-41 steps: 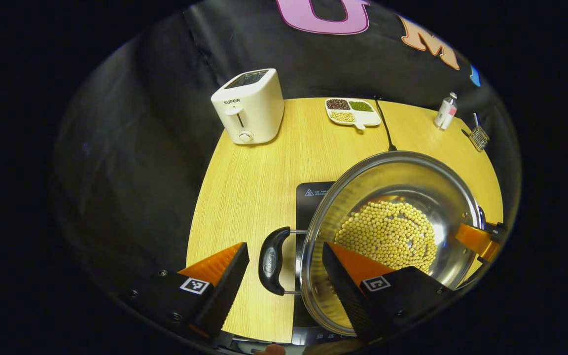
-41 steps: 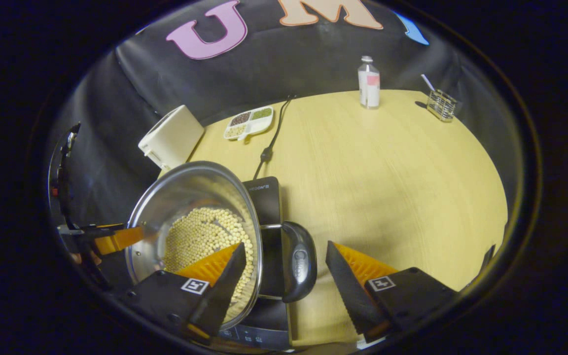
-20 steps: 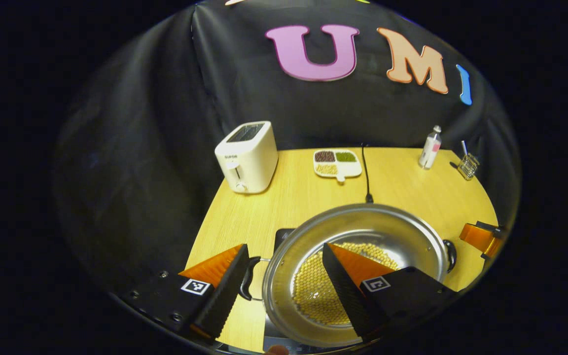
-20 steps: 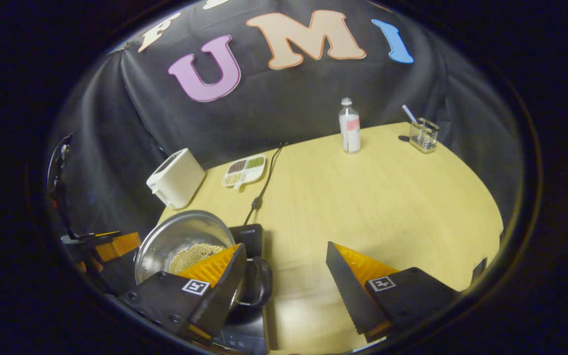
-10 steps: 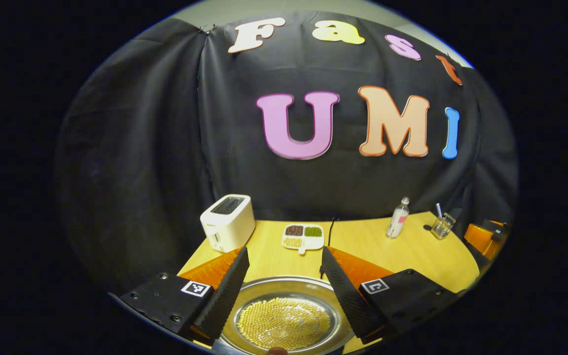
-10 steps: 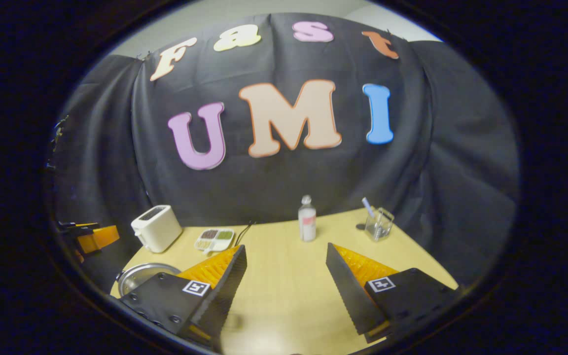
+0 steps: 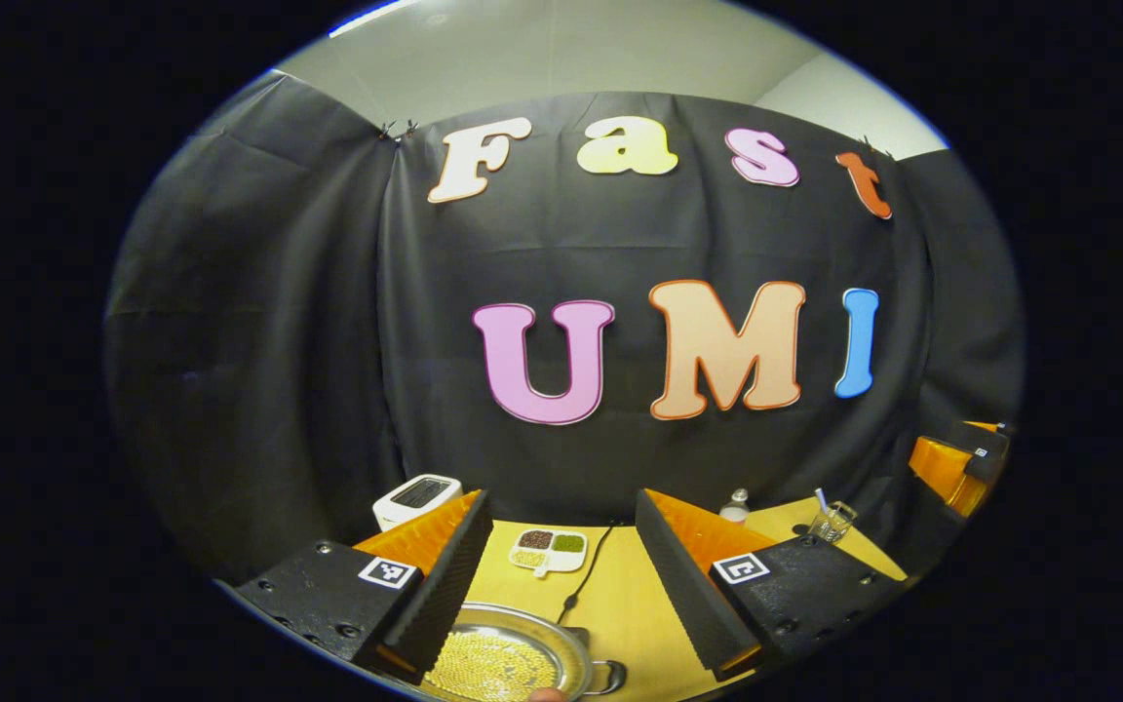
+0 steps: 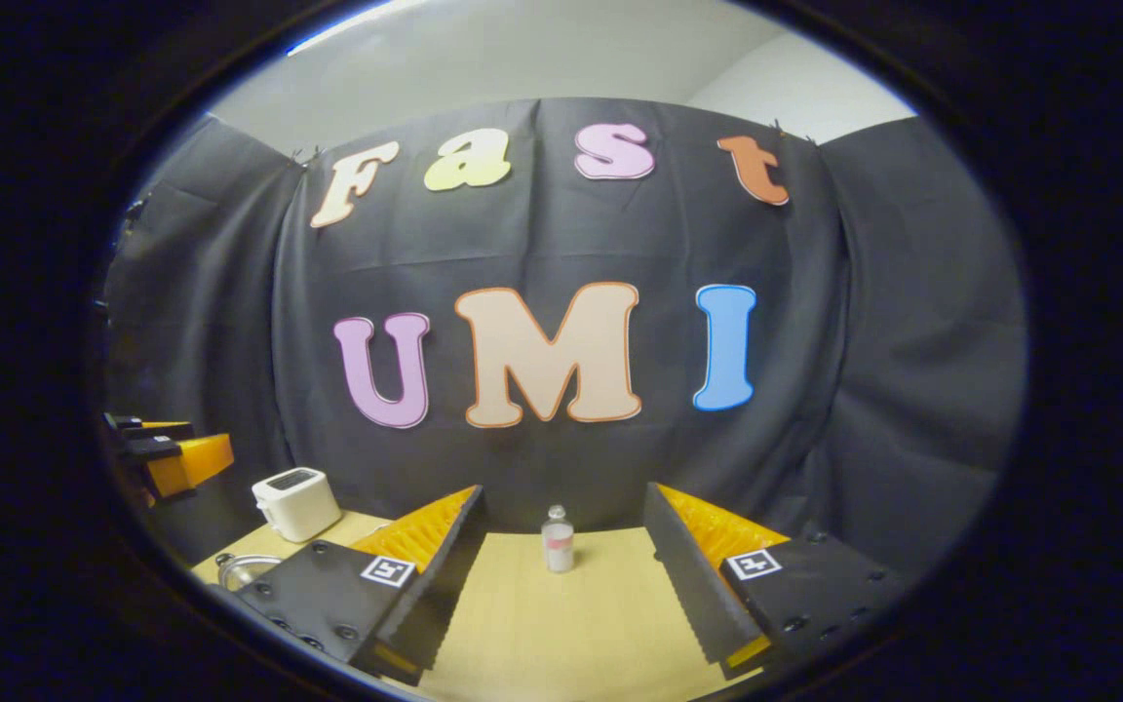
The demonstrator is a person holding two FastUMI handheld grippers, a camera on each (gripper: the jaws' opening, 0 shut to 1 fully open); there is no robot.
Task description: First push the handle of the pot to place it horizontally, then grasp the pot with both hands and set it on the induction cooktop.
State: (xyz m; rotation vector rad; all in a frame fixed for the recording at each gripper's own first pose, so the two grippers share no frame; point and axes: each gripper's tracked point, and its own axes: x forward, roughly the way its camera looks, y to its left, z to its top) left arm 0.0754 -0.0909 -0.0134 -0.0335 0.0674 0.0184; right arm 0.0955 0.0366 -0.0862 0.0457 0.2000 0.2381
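The steel pot (image 7: 508, 665) holds yellow beans and sits low on the wooden table (image 7: 625, 609) in the left gripper view, with one black handle (image 7: 610, 675) on its right side. My left gripper (image 7: 561, 495) hangs raised above it, tilted up toward the wall, open and holding nothing. In the right gripper view a sliver of the pot's rim (image 8: 242, 566) peeks out at the lower left. My right gripper (image 8: 563, 487) is also lifted and open, clear of the pot. Each gripper appears far off in the other's view, the right gripper (image 7: 956, 463) and the left gripper (image 8: 172, 453).
A white toaster (image 7: 415, 497), a divided dish of beans (image 7: 547, 549) and a black cable (image 7: 583, 577) are at the back of the table. A small bottle (image 8: 557, 538) stands mid-table, and a glass with a straw (image 7: 832, 522) is at the right.
Both grippers let go of the pot's handles, then rose and tilted up toward the wall. The pot has dropped to the bottom edge of both views.
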